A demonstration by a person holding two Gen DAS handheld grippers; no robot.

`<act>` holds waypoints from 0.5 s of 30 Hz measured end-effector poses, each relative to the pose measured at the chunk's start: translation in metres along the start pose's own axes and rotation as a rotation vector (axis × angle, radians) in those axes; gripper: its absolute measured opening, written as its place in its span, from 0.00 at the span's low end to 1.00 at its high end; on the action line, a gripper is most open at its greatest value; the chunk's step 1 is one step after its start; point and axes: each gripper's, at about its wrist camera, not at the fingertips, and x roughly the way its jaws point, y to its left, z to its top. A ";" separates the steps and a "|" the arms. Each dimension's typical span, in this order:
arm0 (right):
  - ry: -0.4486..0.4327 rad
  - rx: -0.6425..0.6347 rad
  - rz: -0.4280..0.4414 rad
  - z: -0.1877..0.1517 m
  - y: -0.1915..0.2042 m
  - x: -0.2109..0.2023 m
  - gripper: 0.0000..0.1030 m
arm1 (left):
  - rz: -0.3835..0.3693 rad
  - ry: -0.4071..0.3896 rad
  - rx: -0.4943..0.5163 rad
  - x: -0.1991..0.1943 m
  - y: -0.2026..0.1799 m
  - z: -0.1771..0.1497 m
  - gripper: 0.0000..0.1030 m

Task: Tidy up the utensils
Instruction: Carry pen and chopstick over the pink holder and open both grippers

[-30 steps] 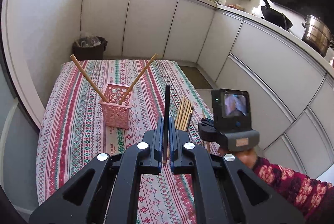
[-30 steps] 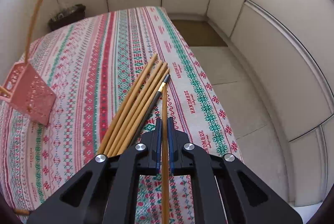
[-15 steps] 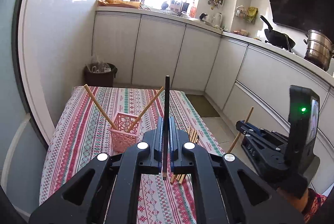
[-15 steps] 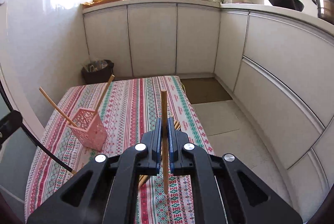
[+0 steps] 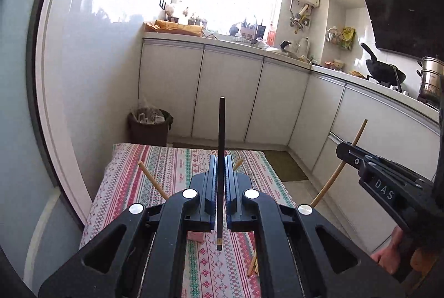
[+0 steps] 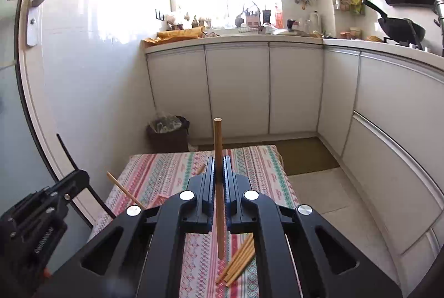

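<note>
Both tools are up above the worktop (image 5: 125, 187) with its striped cloth. The left tool (image 5: 221, 175) is clamped tight on a dark chopstick (image 5: 221, 131) that stands almost upright between its fingers. The right tool (image 6: 219, 175) is likewise closed hard on a pale wooden chopstick (image 6: 217, 148), also near upright. Below them a loose bundle of wooden chopsticks (image 6: 238, 259) lies on the cloth, and two more sticks (image 5: 151, 180) poke up from a pink basket (image 5: 195, 237) mostly hidden behind the left tool.
</note>
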 end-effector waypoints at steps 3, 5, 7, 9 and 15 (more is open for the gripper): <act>-0.042 0.007 0.044 0.016 0.010 0.004 0.05 | 0.015 -0.037 -0.013 0.012 0.006 0.010 0.04; -0.062 0.004 0.058 0.021 0.017 0.009 0.05 | 0.031 -0.059 -0.007 0.023 0.008 0.014 0.04; -0.074 -0.008 0.076 0.025 0.024 0.017 0.06 | 0.054 -0.067 0.004 0.038 0.009 0.015 0.04; -0.074 -0.008 0.091 0.026 0.028 0.028 0.06 | 0.071 -0.061 0.011 0.055 0.013 0.013 0.04; -0.067 0.026 0.132 0.023 0.029 0.059 0.06 | 0.084 -0.029 -0.001 0.104 0.033 -0.006 0.04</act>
